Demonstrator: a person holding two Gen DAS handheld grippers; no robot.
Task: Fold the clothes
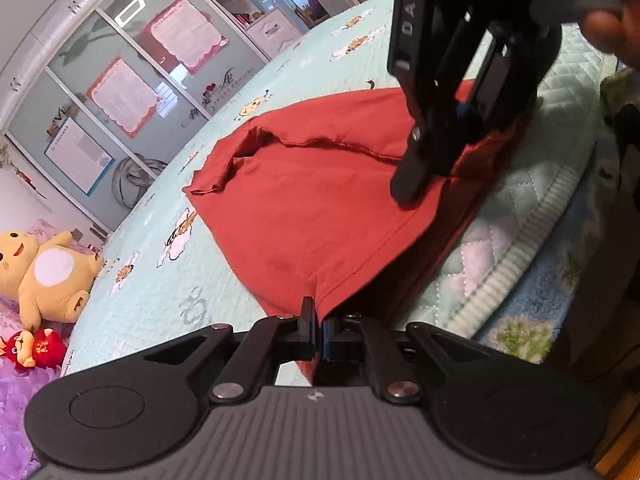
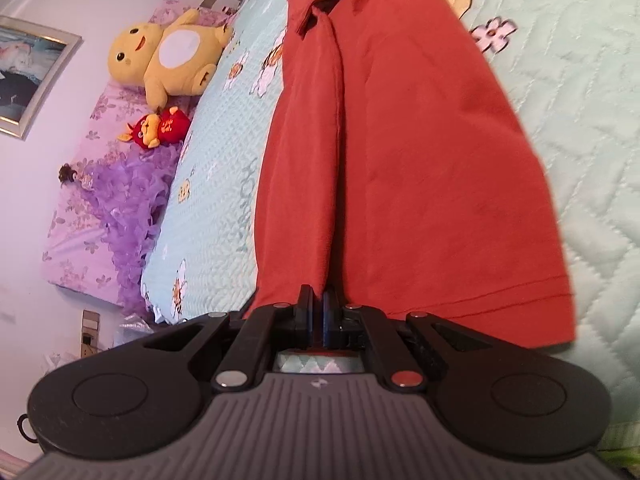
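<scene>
Two grippers, both clamped on one red garment. Left gripper (image 1: pixel 318 320), bottom centre of the left wrist view: jaws nearly together, pinching a lifted fold of the red garment (image 1: pixel 304 208), whose cloth rises from the bedspread to the fingertips. Right gripper (image 2: pixel 319 308), bottom centre of the right wrist view: jaws nearly together, a ridge of the same red cloth (image 2: pixel 400 140) caught between them. In the left wrist view the right gripper (image 1: pixel 440 152) also shows at upper right, pressed into the far edge of the garment, with part of a hand (image 1: pixel 612 20) at the top right corner.

Garment: lies spread on a pale green quilted bedspread (image 1: pixel 160 300), filling the centre of both views; a sleeve or collar opening sits at its far end. The bedspread (image 2: pixel 580 120) carries small cartoon prints.

Beyond, left side of both views: yellow plush toy (image 2: pixel 168 52) (image 1: pixel 44 272), small red plush toy (image 2: pixel 160 130) (image 1: pixel 34 346) just beside it, purple ruffled fabric (image 2: pixel 128 208). Upper left of the left wrist view: glass wardrobe doors (image 1: pixel 132 80) with posted sheets.
</scene>
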